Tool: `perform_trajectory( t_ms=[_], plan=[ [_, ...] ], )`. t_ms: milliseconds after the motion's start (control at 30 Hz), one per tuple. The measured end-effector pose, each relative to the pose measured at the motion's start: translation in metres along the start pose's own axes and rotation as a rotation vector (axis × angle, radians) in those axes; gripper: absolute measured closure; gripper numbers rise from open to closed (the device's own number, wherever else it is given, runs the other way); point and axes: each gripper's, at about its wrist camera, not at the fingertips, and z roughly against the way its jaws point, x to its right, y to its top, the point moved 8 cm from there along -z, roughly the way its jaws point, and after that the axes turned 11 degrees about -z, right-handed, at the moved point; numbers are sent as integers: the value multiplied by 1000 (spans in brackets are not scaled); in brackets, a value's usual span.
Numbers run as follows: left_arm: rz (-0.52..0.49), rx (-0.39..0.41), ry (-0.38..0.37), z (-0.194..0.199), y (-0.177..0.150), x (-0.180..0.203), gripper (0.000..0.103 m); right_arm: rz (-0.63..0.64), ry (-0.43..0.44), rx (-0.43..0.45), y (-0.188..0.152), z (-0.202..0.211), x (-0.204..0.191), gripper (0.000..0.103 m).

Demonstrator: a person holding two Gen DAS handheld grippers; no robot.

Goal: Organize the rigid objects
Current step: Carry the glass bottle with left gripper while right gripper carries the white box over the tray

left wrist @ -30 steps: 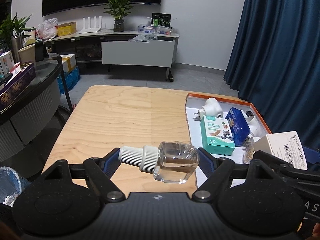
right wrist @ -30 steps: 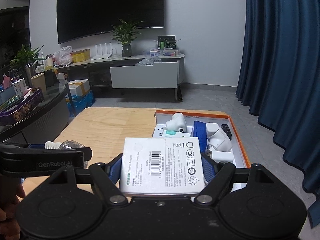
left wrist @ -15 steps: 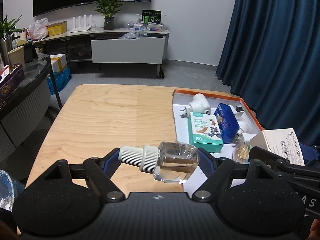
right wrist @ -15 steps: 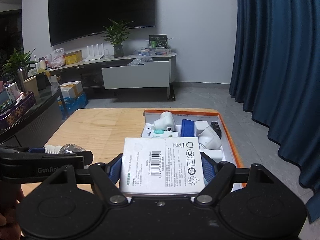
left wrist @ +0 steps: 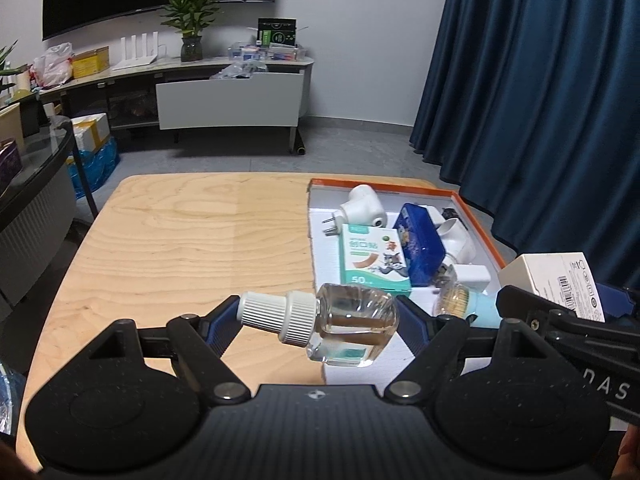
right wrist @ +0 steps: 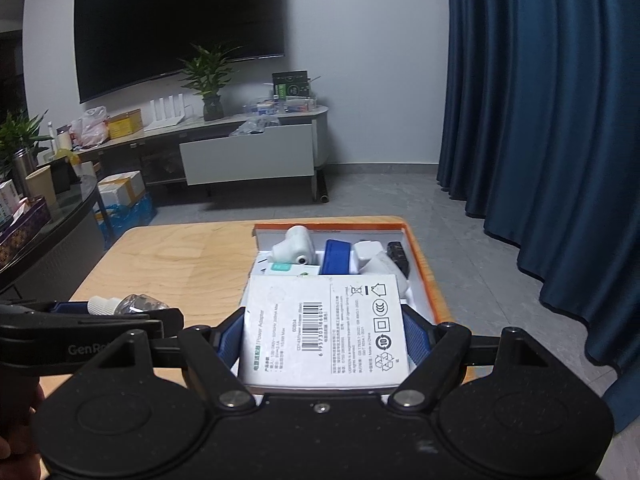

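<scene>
Carry step — both claws loaded, poised near the orange-rimmed tray [left wrist: 478, 216] on the bench [left wrist: 180, 240]. Left claw [left wrist: 318, 320] pinches a clear liquid refill bottle [left wrist: 352, 322] sideways, over the tray's near-left edge. Right claw [right wrist: 324, 334] clamps a white adapter box [right wrist: 324, 330] above the tray. Next, likely: lower each into free tray space — release.

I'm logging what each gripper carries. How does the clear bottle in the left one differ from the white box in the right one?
The clear bottle is transparent with a ribbed white cap; the white box is opaque card printed with a barcode. The bottle is rounded and lies on its side, cap pointing left; the box is flat-sided, label face up. Both are clamped, one in the left gripper, one in the right gripper, near the orange-rimmed tray.
</scene>
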Motion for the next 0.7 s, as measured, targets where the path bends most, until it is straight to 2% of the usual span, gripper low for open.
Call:
perform_trajectory(
  t_ms=[700],
  plan=[
    [-29, -4, -35, -11, 8, 22, 21, -32, -28, 10, 9, -10, 17, 11]
  ],
)
